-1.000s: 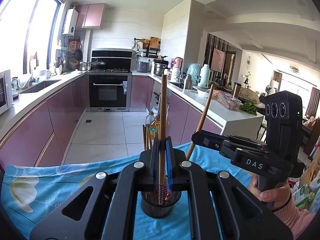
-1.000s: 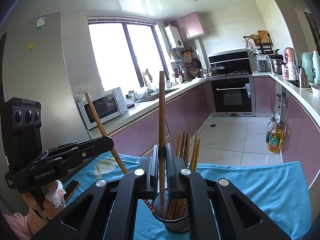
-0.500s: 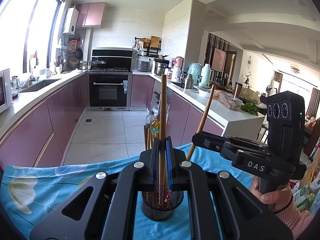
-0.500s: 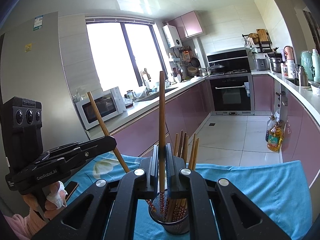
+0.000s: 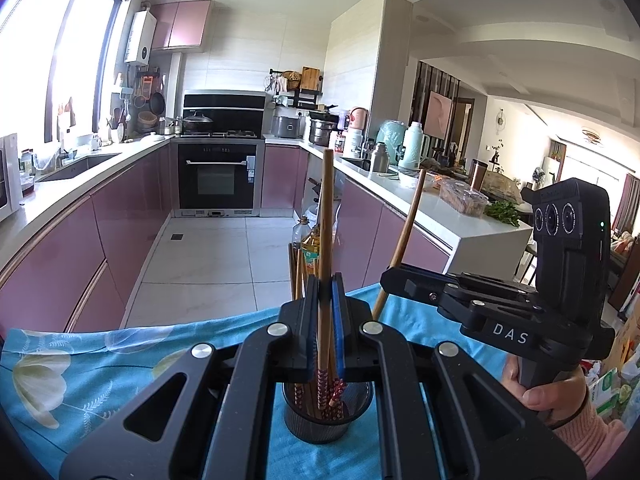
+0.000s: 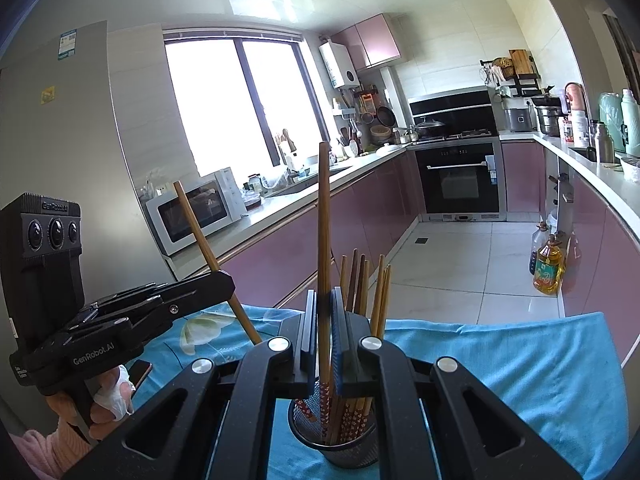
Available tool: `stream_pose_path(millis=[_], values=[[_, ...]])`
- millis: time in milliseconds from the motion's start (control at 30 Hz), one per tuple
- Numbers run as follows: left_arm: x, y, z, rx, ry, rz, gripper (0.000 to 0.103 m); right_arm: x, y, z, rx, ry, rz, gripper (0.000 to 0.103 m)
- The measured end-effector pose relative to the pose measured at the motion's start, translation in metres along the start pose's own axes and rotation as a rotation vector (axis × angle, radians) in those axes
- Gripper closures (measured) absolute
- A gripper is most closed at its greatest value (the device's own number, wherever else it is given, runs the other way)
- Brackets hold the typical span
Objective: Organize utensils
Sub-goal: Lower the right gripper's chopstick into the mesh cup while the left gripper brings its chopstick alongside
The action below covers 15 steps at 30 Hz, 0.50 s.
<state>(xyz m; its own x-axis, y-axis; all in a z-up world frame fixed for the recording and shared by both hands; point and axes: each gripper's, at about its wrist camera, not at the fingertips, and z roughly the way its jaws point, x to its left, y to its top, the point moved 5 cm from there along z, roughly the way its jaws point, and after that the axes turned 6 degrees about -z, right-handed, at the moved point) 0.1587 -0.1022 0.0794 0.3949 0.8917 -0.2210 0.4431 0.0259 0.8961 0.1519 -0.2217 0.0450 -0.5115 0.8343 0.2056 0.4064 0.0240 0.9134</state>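
Observation:
A black mesh holder (image 5: 327,420) (image 6: 340,436) stands on the blue flowered cloth (image 5: 100,360) with several red-tipped wooden chopsticks in it. My left gripper (image 5: 325,292) is shut on an upright chopstick (image 5: 327,208), whose patterned lower end hangs in the holder's mouth. My right gripper (image 6: 324,300) is shut on another chopstick (image 6: 323,216), which also dips into the holder. Each wrist view shows the other gripper beside it: the right gripper (image 5: 386,276) with its slanted chopstick (image 5: 406,236), the left gripper (image 6: 228,280) with its own chopstick (image 6: 196,228). A hand holds each handle.
The cloth's far edge (image 6: 520,320) drops to the tiled kitchen floor. A phone (image 6: 140,370) lies on the cloth by the left hand. Oil bottles (image 6: 547,268) stand on the floor by the pink cabinets. Packages (image 5: 612,384) crowd the right side.
Almost nothing; both grippers stay shut on their chopsticks over the holder, and the left gripper has edged slightly toward the right one.

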Motion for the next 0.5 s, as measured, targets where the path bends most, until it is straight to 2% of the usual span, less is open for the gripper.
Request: stream_pose_path(millis=[500], values=[[0.012,-0.003,0.008,0.037,-0.001,-0.014,0.096,-0.003,-0.006,0.008,0.032,-0.001,0.008,0.097]])
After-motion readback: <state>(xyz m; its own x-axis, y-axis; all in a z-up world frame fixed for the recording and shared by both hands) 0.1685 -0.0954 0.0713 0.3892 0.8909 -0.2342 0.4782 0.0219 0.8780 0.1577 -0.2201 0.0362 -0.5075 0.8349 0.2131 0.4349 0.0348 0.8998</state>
